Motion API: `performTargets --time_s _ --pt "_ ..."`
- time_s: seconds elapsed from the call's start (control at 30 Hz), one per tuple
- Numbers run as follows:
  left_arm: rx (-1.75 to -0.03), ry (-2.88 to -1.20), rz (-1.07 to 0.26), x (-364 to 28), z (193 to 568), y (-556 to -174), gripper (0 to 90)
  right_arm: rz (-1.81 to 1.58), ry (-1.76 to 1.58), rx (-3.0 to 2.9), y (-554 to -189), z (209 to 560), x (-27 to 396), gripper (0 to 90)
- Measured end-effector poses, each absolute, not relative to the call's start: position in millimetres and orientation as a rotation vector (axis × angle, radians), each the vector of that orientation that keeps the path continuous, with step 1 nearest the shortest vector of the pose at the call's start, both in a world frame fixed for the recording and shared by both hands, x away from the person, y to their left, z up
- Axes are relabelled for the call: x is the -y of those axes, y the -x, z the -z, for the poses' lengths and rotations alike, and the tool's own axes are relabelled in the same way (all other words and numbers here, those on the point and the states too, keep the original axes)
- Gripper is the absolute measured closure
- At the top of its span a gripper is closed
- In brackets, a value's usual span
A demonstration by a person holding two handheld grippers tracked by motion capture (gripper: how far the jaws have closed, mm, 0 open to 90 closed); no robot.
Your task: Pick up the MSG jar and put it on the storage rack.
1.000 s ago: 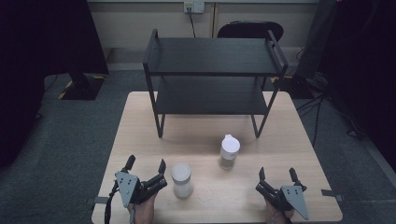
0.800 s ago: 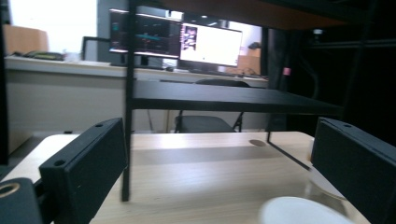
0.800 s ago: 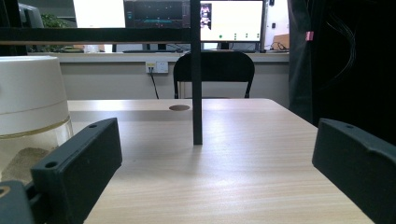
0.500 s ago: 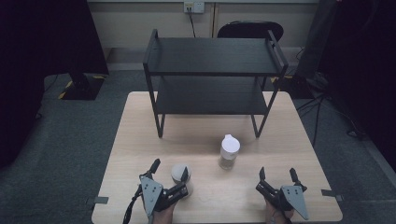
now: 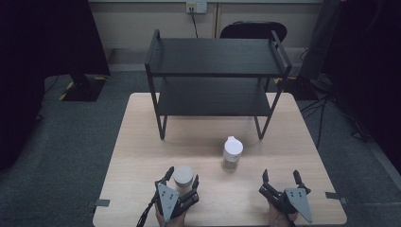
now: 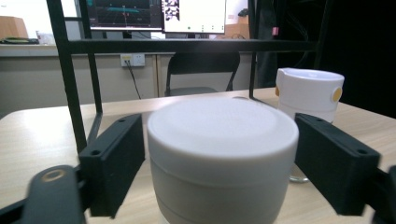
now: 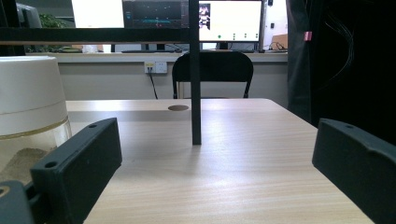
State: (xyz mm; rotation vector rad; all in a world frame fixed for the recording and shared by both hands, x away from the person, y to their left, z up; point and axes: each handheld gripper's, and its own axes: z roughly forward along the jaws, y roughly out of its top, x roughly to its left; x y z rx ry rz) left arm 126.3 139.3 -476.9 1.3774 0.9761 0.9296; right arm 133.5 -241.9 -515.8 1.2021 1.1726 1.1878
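Note:
A squat jar with a white lid (image 5: 183,175) stands near the table's front edge, left of centre. My left gripper (image 5: 182,177) is around it, and its jaws have just been closing with the jar (image 6: 222,154) between them. Both pads touch the jar's sides. A clear jar with a white flip cap (image 5: 232,153) stands upright a little farther back and to the right; it has sandy contents (image 7: 23,161). My right gripper (image 5: 280,176) rests at the front right, open, with only bare tabletop between its jaws (image 7: 215,158).
A black two-tier shelf rack (image 5: 215,56) stands on the far half of the wooden table (image 5: 137,142); one of its legs (image 7: 194,93) rises ahead of my right gripper. A black chair (image 5: 253,29) sits behind the table. Dark floor surrounds the table.
My left gripper moved right and forward from beside the white-lidded jar to around it, and its jaws narrowed onto the jar. The right gripper and the capped jar stayed put.

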Motion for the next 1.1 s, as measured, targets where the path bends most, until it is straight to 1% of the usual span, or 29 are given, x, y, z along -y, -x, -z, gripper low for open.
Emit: performTargets --time_s 0.13,0.23,0.33,0.83,1.1 --pt "-0.977 -1.378 -0.928 -139.5 479.1 -126.4 26.4 -1.188 -1.202 -1.173 -133.5 515.8 241.9 0.0" --pt "-0.979 -1.385 -0.926 -140.7 479.0 -127.0 28.5 -1.188 -1.202 -1.173 -133.5 515.8 241.9 0.0" --pt "-0.980 -1.390 -0.913 -142.2 478.8 -128.2 33.5 -1.188 -1.202 -1.172 -133.5 515.8 241.9 0.0" --pt "-0.973 -1.374 -0.931 -140.3 483.0 -125.9 34.3 -1.186 -1.203 -1.172 -133.5 515.8 241.6 0.0" --pt "-0.959 -1.378 -0.913 -144.0 482.1 -127.7 34.4 -1.186 -1.203 -1.171 -133.6 515.7 241.5 0.0"
